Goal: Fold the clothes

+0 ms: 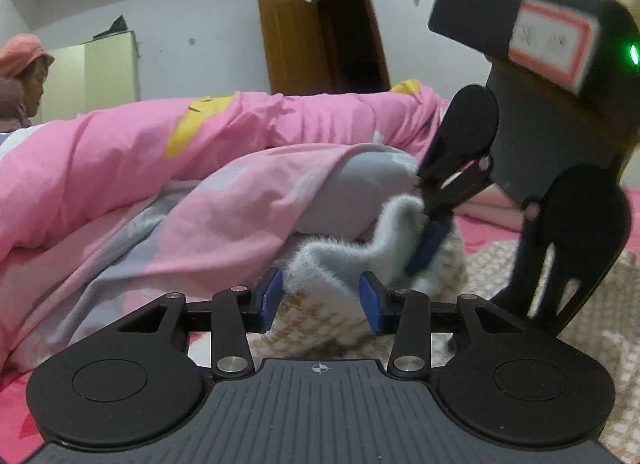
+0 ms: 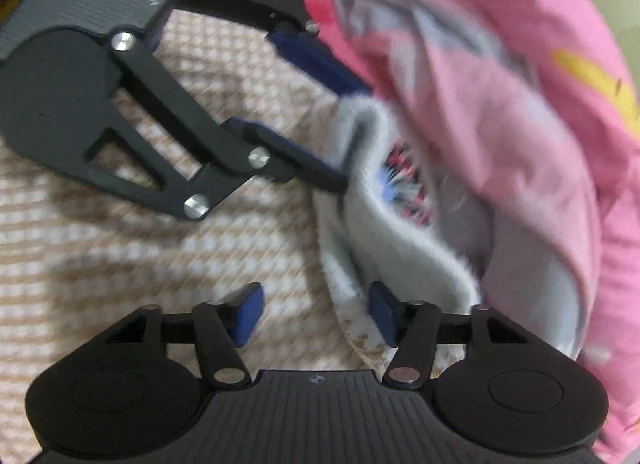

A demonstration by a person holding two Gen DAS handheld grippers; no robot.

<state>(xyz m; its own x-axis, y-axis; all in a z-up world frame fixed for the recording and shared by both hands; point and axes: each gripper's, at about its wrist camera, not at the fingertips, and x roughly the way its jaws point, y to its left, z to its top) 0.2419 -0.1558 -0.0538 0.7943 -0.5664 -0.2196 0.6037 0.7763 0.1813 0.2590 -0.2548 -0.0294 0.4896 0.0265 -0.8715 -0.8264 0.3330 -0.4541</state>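
Hand-held gripper, left (image 1: 320,300): fingers part spread, level, with a fold of the garment's hem lying between the blue pads; whether they press it I cannot tell.
Hand-held gripper, right (image 2: 316,314): tilted steeply down, fingers part spread, no cloth clamped; the grey edge lies against its right pad.
Garment (image 2: 200,248): beige-and-white checked top with fuzzy grey lining (image 1: 344,252), spread on the bed, long axis running away from both grippers towards the pink quilt (image 1: 140,152).
Nearer hand: left, probably.
View difference: right wrist view shows a printed patch (image 2: 406,184) inside the lining; left wrist view shows the room and door (image 1: 316,40).
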